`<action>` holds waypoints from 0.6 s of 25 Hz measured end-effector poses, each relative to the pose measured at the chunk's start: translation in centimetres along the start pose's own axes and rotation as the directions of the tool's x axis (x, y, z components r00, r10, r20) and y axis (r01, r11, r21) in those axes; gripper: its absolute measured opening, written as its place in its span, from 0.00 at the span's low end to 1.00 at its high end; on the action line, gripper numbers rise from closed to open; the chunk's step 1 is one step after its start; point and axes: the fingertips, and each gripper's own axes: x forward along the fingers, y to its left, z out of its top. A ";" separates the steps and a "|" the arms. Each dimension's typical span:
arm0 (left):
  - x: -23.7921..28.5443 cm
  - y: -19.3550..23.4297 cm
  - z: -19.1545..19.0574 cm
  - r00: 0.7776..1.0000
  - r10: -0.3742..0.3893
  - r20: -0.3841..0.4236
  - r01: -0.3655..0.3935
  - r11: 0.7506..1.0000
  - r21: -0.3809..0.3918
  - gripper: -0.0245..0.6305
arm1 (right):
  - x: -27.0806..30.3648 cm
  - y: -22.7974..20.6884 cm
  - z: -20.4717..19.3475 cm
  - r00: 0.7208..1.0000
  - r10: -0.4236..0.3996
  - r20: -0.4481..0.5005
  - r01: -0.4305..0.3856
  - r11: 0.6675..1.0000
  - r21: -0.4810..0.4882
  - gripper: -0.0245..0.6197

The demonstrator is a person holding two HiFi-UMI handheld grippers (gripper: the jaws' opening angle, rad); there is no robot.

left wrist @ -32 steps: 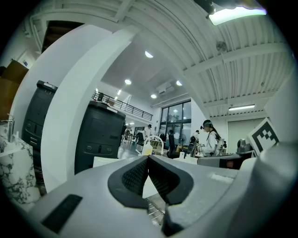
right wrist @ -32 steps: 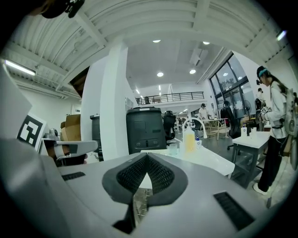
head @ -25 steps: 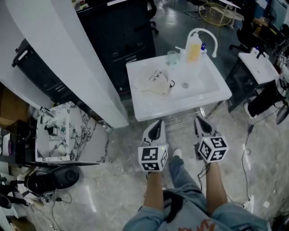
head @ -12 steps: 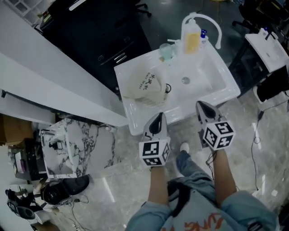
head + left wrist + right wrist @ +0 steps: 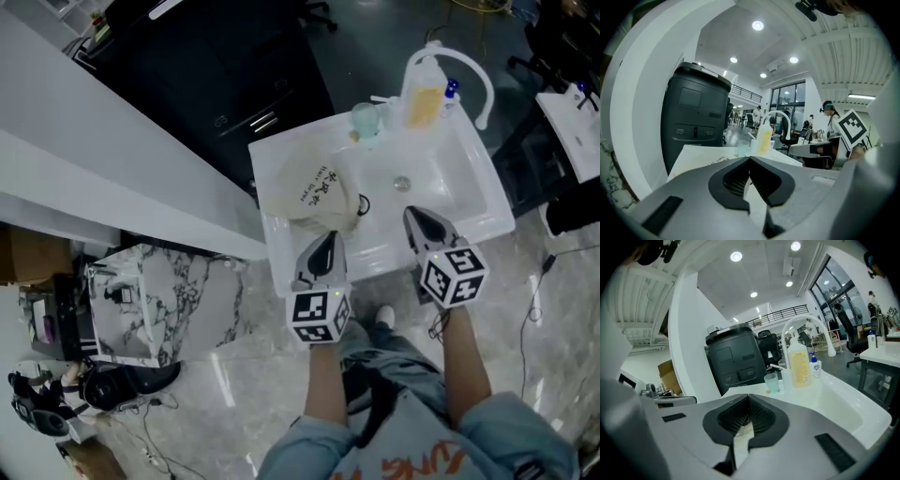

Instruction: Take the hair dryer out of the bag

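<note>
Cream cloth, that is the bag (image 5: 314,190): it lies bulging on the flat left part of the white sink (image 5: 487,178), its printed side up, and a small dark loop (image 5: 361,202) peeks out at its right edge. You cannot see the hair dryer itself in any view, so the bag is all you have to go by.

Your left gripper (image 5: 326,240) has its jaws pressed together with nothing between them. In the head view its tips sit just at the bag's near edge and point at it; whether they touch the cloth cannot be told. In the left gripper view the closed jaws (image 5: 749,159) aim across the white sink top.

Your right gripper (image 5: 414,217) is closed on nothing as well (image 5: 747,397). It sits over the near side of the basin, to the right of the bag and apart from it, pointing toward the far rim, where a pale green cup (image 5: 365,119), a bottle (image 5: 424,98) of yellow liquid and the curved white tap (image 5: 469,70) stand
</note>
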 end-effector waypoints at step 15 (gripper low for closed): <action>4.4 9.1 -0.5 0.995 0.048 -0.085 -0.049 0.999 -0.007 0.04 | 7.1 -0.7 0.3 0.999 0.011 -0.045 -0.012 1.000 -0.005 0.04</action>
